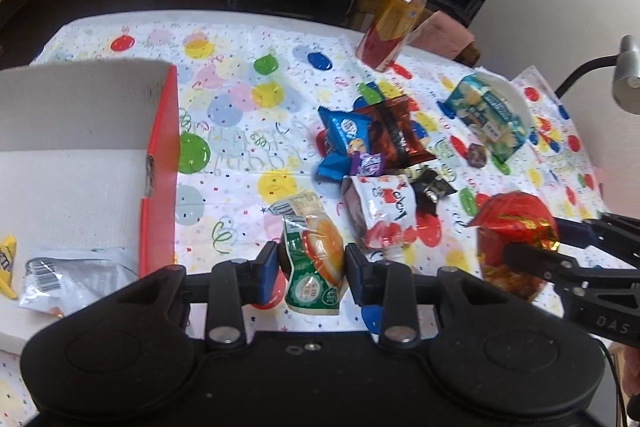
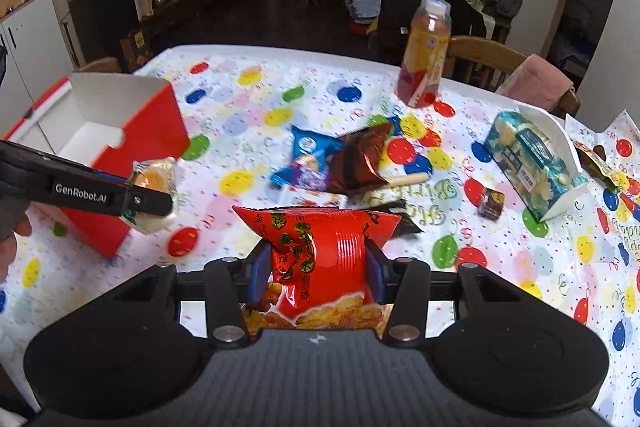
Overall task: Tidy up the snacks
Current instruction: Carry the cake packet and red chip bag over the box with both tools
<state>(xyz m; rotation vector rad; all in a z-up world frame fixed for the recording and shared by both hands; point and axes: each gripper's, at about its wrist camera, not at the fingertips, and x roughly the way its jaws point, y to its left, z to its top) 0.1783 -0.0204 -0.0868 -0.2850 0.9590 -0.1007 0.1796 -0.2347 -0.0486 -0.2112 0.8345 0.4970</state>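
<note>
My left gripper [image 1: 311, 263] is shut on a green and white pastry packet [image 1: 316, 255], held above the table just right of the red box [image 1: 160, 163]. That packet [image 2: 154, 187] shows in the right wrist view between the left gripper's fingers [image 2: 148, 203]. My right gripper [image 2: 314, 267] is shut on a red chip bag [image 2: 320, 251], lifted over the table; the same bag [image 1: 516, 239] appears at the right of the left wrist view. Inside the box lie a silver packet [image 1: 72, 279] and a yellow packet [image 1: 8, 263].
Loose snacks sit mid-table: a blue packet [image 1: 344, 139], a brown packet [image 1: 396, 135], a red and white packet [image 1: 384, 211]. A blue snack pack in a white holder [image 2: 536, 163] stands right. A juice bottle [image 2: 424, 55] stands far. Chairs edge the far side.
</note>
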